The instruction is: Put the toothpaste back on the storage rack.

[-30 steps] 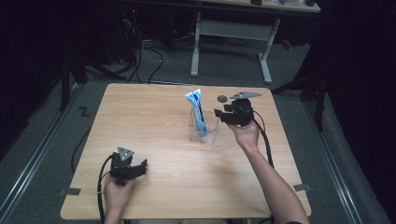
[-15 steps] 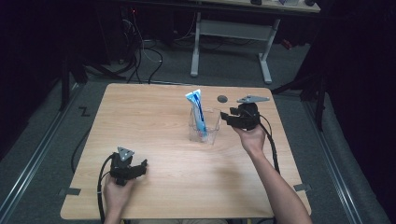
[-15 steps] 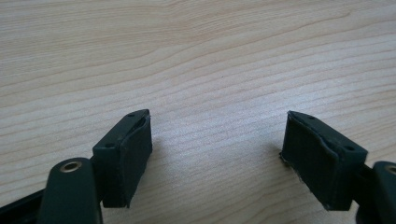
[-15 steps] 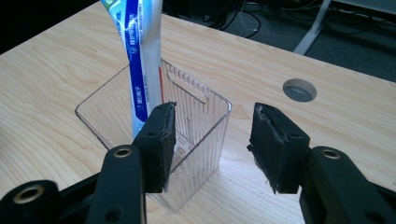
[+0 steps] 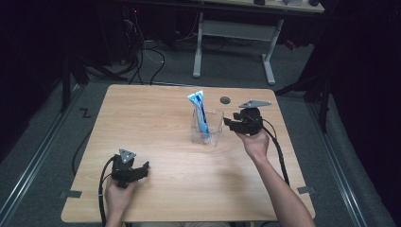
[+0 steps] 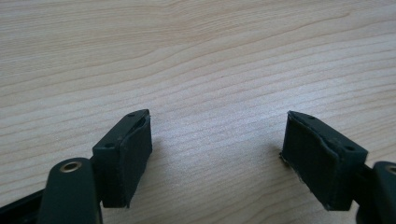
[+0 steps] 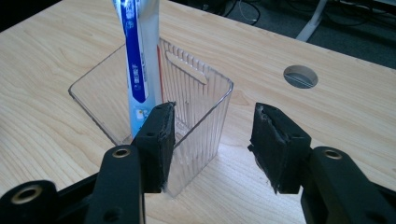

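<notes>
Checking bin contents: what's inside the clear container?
One blue-and-white tube stands upright in the clear container, its top rising above the rim. Nothing else shows through the walls; the tube's bottom end is blurred by the ribbed plastic.

We see bare table (image 5: 156, 118) all around our left gripper (image 5: 142, 171); ahead of our right gripper (image 7: 212, 135), only the clear bin (image 7: 196, 112) with its upright tube (image 7: 137, 56) blocks the way.

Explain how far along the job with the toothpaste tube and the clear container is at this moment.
Done: the toothpaste tube stands upright inside the clear container. In hand: nothing; the right gripper is open just beside the container's corner, holding nothing, and the left gripper is open over bare table near the front edge. Left: probably nothing beyond pulling the right gripper clear.
</notes>
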Motion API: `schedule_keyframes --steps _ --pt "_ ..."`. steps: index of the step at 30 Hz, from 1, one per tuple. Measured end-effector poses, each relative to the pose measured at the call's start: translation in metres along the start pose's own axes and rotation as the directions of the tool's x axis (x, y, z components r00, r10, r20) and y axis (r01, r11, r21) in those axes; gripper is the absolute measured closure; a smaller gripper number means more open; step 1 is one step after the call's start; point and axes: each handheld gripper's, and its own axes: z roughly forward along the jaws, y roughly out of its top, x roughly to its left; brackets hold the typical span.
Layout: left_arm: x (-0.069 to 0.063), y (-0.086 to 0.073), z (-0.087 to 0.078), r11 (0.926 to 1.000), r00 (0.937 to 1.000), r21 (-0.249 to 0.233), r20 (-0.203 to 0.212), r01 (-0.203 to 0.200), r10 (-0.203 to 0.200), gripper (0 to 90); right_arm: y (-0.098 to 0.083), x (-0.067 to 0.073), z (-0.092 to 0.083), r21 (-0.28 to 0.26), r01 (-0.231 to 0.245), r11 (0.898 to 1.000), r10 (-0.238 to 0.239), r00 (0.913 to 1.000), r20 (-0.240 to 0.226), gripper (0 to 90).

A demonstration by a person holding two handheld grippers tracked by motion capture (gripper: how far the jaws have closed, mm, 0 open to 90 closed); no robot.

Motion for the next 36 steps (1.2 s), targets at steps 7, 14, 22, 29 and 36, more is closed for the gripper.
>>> schedule_keyframes --steps 7,14,22,29,36 --pt "0.000 0.000 0.000 1.0000 1.0000 0.000 0.001 -0.001 0.001 24.3 -0.019 -0.003 0.011 0.045 -0.024 0.999 0.023 0.9997 0.007 49.7" --pt "0.000 0.000 0.000 1.0000 1.0000 0.000 0.001 -0.002 0.002 24.3 -0.032 -0.003 0.015 0.051 -0.050 0.997 0.050 0.9988 0.003 49.9" --pt "0.000 0.000 0.000 1.0000 1.0000 0.000 0.001 -0.001 0.001 24.3 -0.044 -0.002 0.016 0.045 -0.060 0.997 0.059 0.9982 0.009 50.7" --pt "0.000 0.000 0.000 1.0000 1.0000 0.000 0.001 -0.001 0.001 24.3 -0.055 -0.004 0.014 0.039 -0.074 0.996 0.074 0.9971 0.019 51.2" --pt "0.000 0.000 0.000 1.0000 1.0000 0.000 0.001 -0.001 0.001 24.3 -0.066 -0.006 0.014 0.050 -0.092 0.994 0.091 0.9955 0.028 51.7"
